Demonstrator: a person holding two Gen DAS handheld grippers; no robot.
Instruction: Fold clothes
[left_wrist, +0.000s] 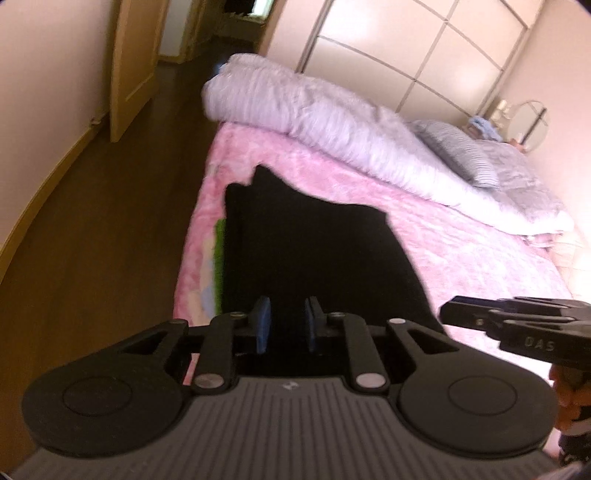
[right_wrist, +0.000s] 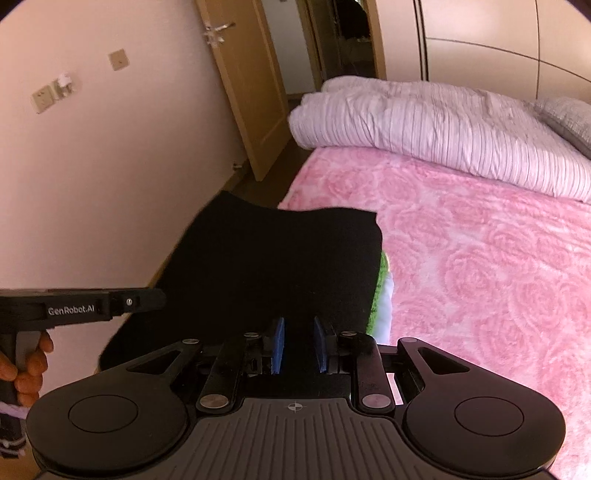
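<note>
Two grippers in view: left gripper (left_wrist: 286, 325) and right gripper (right_wrist: 299, 343), each with two blue pads (right_wrist: 277, 345) standing apart with a clear gap, nothing pinched between them that shows. One black garment (left_wrist: 314, 254) lies at the near edge of the pink blanket (right_wrist: 480, 266), directly ahead of both grippers, over something green (right_wrist: 380, 291); one rolled striped duvet (right_wrist: 424, 129) lies behind. Readable writing: "GenRobot.AI" and "DAS" on the gripper bodies.
</note>
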